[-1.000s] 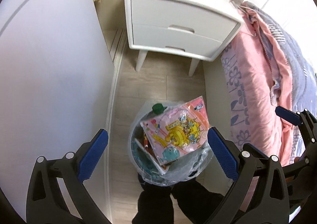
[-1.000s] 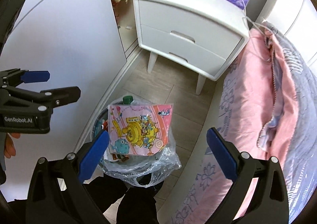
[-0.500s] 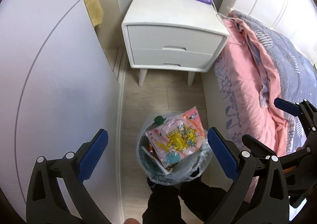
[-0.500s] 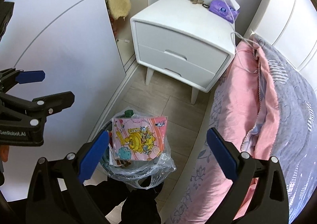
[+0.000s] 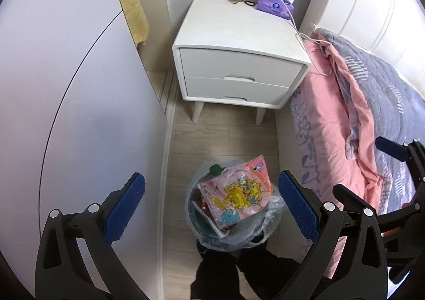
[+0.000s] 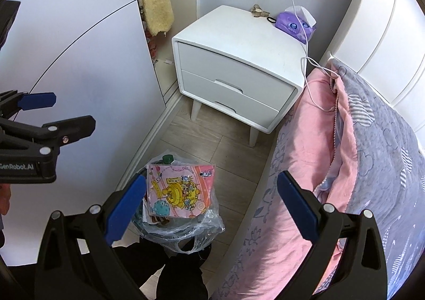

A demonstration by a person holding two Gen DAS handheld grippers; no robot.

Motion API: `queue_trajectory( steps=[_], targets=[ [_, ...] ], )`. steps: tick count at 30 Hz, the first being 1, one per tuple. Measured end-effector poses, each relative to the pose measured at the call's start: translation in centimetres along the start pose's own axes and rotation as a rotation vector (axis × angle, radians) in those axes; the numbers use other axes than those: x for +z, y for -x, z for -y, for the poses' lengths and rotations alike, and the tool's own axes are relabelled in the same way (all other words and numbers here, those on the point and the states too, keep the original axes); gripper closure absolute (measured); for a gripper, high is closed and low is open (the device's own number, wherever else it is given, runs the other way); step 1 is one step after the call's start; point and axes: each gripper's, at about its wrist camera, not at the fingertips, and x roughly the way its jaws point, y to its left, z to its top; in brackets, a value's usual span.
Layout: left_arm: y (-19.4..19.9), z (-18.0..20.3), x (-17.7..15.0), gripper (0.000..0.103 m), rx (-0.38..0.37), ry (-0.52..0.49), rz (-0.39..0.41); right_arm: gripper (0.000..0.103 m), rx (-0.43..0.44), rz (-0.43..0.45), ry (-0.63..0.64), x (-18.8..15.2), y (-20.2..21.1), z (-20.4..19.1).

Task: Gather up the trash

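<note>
A small trash bin lined with a clear plastic bag stands on the wood floor between the wardrobe and the bed; it also shows in the right wrist view. A pink cartoon packet lies on top of the trash, also seen in the right wrist view, beside a green bottle cap. My left gripper is open and empty, high above the bin. My right gripper is open and empty, above the bin's right side.
A white two-drawer nightstand stands at the back with a purple tissue pack and a white charger cable. A bed with pink and grey bedding fills the right. A lilac wardrobe door is at the left.
Both grippers have risen and pulled back from the bin, so the bin looks smaller and more of the nightstand top and wall shows. Both stay open and empty.
</note>
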Motion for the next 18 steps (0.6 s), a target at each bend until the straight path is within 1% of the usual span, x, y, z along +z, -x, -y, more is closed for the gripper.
queue_trajectory(
  steps=[4,10,12,14,18],
  targets=[
    [-0.2,0.0,0.1,0.006,-0.001,0.008,-0.006,0.007,0.002,-0.002,0.011,0.2,0.0,-0.1],
    [-0.2,0.1,0.4,0.006,0.014,-0.005,0.030,0.007,0.002,-0.002,-0.002,0.2,-0.1,0.0],
    [-0.4,0.1,0.5,0.006,-0.001,0.002,0.022,0.007,0.001,-0.003,-0.004,0.2,-0.1,0.1],
    [-0.8,0.2,0.6,0.006,-0.019,0.011,-0.006,0.007,0.002,-0.007,-0.012,0.2,-0.2,0.2],
    [-1.1,0.5,0.5,0.006,-0.019,0.008,-0.031,0.007,0.009,-0.007,-0.019,0.4,-0.2,0.6]
  ],
)
